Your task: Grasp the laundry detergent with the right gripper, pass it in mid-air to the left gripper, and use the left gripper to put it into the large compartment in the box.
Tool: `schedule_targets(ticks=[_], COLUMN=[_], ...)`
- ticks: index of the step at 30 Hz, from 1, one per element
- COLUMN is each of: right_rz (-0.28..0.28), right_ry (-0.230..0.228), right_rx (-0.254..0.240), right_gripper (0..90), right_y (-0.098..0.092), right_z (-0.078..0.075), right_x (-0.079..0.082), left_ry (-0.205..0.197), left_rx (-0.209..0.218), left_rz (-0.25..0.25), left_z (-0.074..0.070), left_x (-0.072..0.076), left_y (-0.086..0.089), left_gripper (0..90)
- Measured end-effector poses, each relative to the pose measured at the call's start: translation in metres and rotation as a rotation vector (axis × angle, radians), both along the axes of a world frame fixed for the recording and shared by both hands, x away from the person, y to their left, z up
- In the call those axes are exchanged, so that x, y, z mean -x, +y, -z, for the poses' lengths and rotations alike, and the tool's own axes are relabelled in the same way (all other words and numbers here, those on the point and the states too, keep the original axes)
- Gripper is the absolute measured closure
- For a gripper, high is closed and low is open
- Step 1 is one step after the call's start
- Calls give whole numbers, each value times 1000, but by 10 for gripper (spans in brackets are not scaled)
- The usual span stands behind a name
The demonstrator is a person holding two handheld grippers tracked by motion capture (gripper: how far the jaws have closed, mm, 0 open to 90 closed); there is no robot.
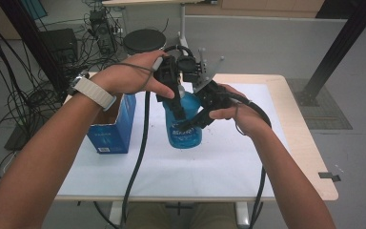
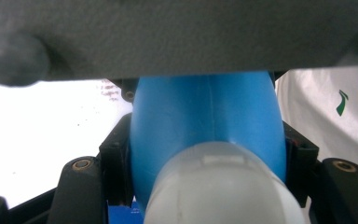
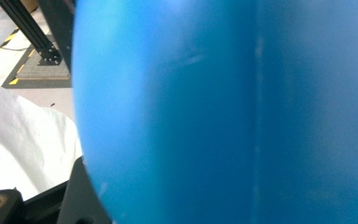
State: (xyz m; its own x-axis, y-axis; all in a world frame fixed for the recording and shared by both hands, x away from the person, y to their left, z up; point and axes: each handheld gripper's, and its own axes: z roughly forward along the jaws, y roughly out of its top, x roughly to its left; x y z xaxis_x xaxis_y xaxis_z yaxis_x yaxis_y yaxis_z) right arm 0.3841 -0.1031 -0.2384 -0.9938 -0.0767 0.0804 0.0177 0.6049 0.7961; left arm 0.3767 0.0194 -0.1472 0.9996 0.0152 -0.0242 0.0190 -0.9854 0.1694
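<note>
A blue plastic bottle (image 1: 185,132) stands upright on the white sheet in the middle of the table. From above and left, my left gripper (image 1: 175,106) is shut on the bottle's upper part. In the left gripper view the blue shoulder (image 2: 205,112) sits pinched between the black jaws, with a whitish cap (image 2: 219,186) close to the camera. My right gripper (image 1: 196,120) comes in from the right and is shut on the bottle's body. The blue wall (image 3: 223,112) is pressed up close in the right gripper view, with a black jaw at its lower left.
An open blue carton (image 1: 112,125) stands just left of the bottle, under the left wrist. The white sheet (image 1: 171,176) covers most of the wooden table (image 1: 310,157). Behind the table are a black round stool (image 1: 144,40), tangled cables (image 1: 24,95) and a black post (image 1: 338,43).
</note>
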Motion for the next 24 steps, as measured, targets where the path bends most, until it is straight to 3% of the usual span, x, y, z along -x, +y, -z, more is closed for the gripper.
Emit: schedule_targets(ticks=[2,4,5,8,10,15,19,22,24], right_rz=[3,13,33,66,99,141,157,163,179], right_ry=[-4,18,12,29,27,-9,-22,-32,-36], right_rx=[-6,-8,25,31,32,64,172,288,327], right_gripper=[419,268,199,146,98,74,74,76,75], right_y=[-1,-3,-6,-17,-28,-48,-56,-61,-63], right_z=[0,1,2,5,5,2,3,5,5], right_x=[0,0,-1,-3,-5,-3,-2,0,0], left_ry=[-8,-23,-26,-31,-28,-34,-37,-38,-45], left_rx=[-5,-18,-23,-11,-28,-39,-58,-75,-89], left_rz=[-2,-5,-9,-25,-35,-63,-91,-117,-143], left_z=[-1,-1,-1,-4,-5,-5,-8,-11,-13], left_x=[0,0,0,-1,-2,-4,-5,-6,-7], left_y=[-1,-1,-1,1,2,6,7,7,7], left_gripper=[376,376,376,376,375,375,376,376,376])
